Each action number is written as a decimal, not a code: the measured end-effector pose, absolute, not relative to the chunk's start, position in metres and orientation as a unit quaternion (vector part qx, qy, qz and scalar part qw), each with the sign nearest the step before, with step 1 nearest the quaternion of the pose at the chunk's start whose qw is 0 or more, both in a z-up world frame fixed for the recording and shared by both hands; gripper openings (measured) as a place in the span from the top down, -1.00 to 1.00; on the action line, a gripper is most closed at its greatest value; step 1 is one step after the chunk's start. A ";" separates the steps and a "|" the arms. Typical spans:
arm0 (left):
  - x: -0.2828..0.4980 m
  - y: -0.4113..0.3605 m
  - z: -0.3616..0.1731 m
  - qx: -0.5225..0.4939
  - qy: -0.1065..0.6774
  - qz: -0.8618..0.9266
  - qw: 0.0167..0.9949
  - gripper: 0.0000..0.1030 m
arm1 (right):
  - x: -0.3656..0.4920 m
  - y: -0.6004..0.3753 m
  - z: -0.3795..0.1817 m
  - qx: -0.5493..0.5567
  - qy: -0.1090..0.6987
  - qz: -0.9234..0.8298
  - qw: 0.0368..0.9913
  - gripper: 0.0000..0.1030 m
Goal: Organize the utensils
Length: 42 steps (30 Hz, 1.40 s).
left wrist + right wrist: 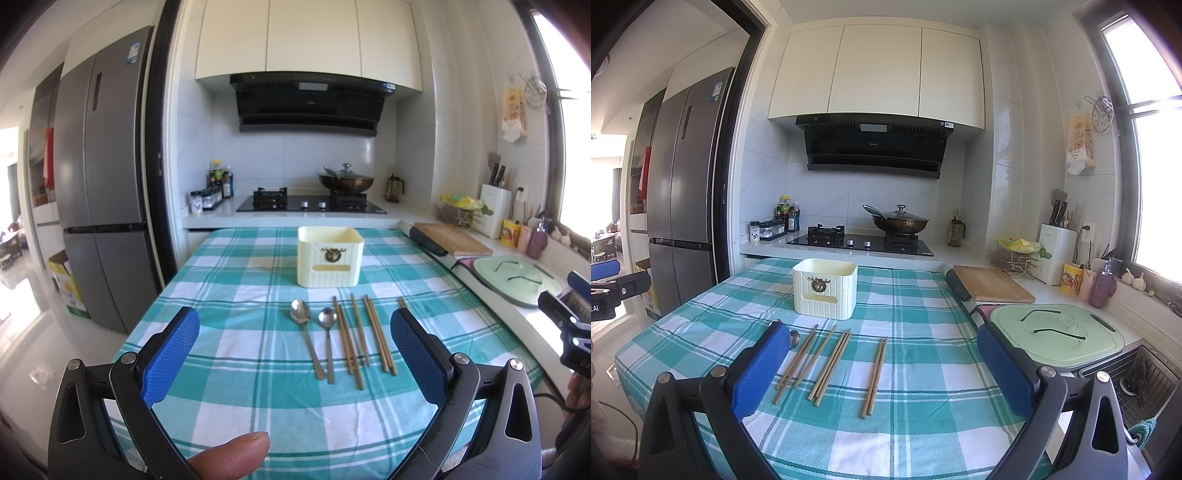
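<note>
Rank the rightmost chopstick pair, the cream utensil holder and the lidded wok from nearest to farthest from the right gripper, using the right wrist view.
1. Rightmost chopstick pair: on the checked cloth, just ahead of the open right gripper, between its fingers.
2. Cream utensil holder: farther back on the table, left of centre.
3. Lidded wok: on the stove's right burner, against the back wall.

A lidded wok [346, 180] sits on the gas hob [311, 204] beneath a black range hood [308, 105] — a wooden cutting board [991, 283], knife block [1055, 253] and grey refrigerator [101, 177] nearby.
</note>
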State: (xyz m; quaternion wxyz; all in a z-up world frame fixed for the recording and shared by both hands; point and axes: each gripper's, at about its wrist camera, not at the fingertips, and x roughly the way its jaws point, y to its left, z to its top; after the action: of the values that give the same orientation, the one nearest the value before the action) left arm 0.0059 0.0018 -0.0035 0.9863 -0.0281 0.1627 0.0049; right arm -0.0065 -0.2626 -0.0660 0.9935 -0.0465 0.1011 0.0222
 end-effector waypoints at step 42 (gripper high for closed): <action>0.017 0.000 -0.007 -0.036 0.177 0.012 0.983 -0.99 | 0.002 -0.259 -0.072 -0.050 0.107 0.027 0.993 -1.00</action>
State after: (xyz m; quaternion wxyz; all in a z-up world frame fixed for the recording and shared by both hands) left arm 0.0173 -0.0002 -0.0073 0.9834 -0.0363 0.1771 0.0123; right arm 0.0020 -0.2591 -0.0715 0.9926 -0.0504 0.1074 0.0273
